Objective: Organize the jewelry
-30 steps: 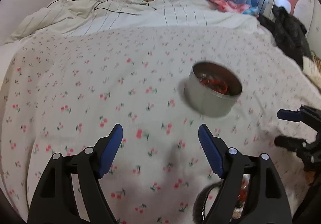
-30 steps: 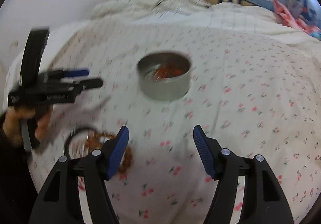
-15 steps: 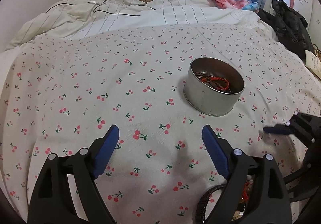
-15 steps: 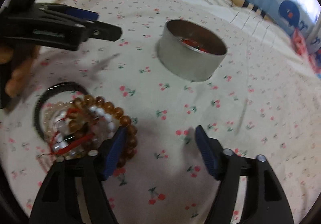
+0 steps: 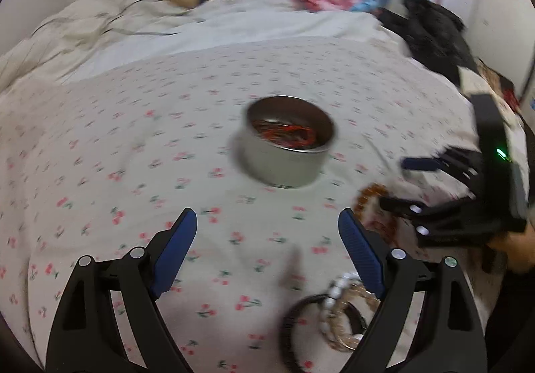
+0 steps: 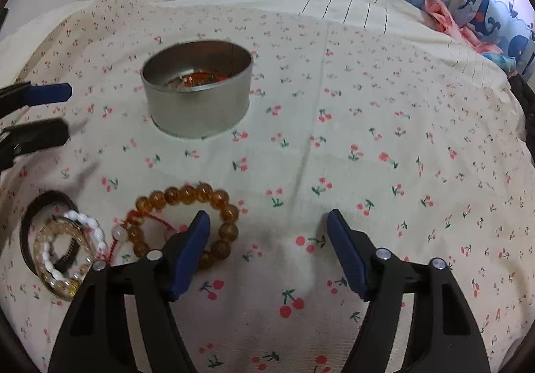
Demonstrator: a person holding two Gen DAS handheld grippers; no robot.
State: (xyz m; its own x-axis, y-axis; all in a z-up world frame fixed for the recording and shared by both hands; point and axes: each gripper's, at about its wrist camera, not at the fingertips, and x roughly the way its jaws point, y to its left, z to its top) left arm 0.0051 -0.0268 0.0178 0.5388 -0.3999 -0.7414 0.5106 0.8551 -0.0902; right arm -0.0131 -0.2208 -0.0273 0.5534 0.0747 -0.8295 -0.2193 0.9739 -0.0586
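Left wrist view: the left tool (image 5: 267, 246) hangs released, fingers spread wide and holding nothing, over a cherry-print bed (image 5: 133, 145). A round tin (image 5: 286, 145) with red cord inside sits at 12 o'clock. Bracelets (image 5: 337, 316) lie at 5 o'clock; the right tool (image 5: 406, 182) shows at 3 o'clock, blurred.

Right wrist view: the right tool (image 6: 267, 236) is released, empty. An amber bracelet (image 6: 190, 202) lies at 9 o'clock, partly beneath the left finger, beside a pile (image 6: 63, 249) of white, pale and black bands. The tin (image 6: 197, 88) stands at 11 o'clock.
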